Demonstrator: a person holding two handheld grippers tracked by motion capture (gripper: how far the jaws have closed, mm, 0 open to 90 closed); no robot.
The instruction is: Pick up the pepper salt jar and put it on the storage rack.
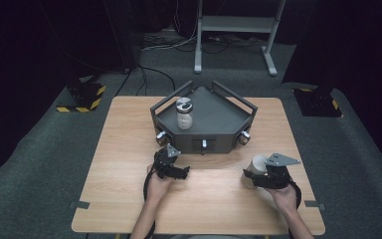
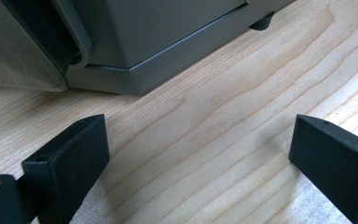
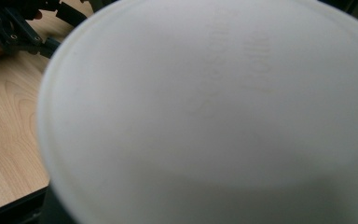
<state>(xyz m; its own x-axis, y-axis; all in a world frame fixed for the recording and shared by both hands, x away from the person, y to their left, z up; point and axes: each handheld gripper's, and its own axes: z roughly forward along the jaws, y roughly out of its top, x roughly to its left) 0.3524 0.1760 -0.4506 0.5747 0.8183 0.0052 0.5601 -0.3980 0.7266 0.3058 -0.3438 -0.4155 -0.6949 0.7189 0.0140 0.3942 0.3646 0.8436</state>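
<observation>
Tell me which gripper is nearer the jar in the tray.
Left. The left gripper sits just in front of the tray, below the jar; the right gripper is off toward the table's right.

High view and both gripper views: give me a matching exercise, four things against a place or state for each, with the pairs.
Things:
1. jar
2. white cup
3. left gripper
4. grey tray

Places or states:
A. jaws wide apart over bare wood
B. at the far middle of the table
C. upright inside the tray, at its left
D. clamped in the right gripper

Pairs: 1-C, 2-D, 3-A, 4-B
</observation>
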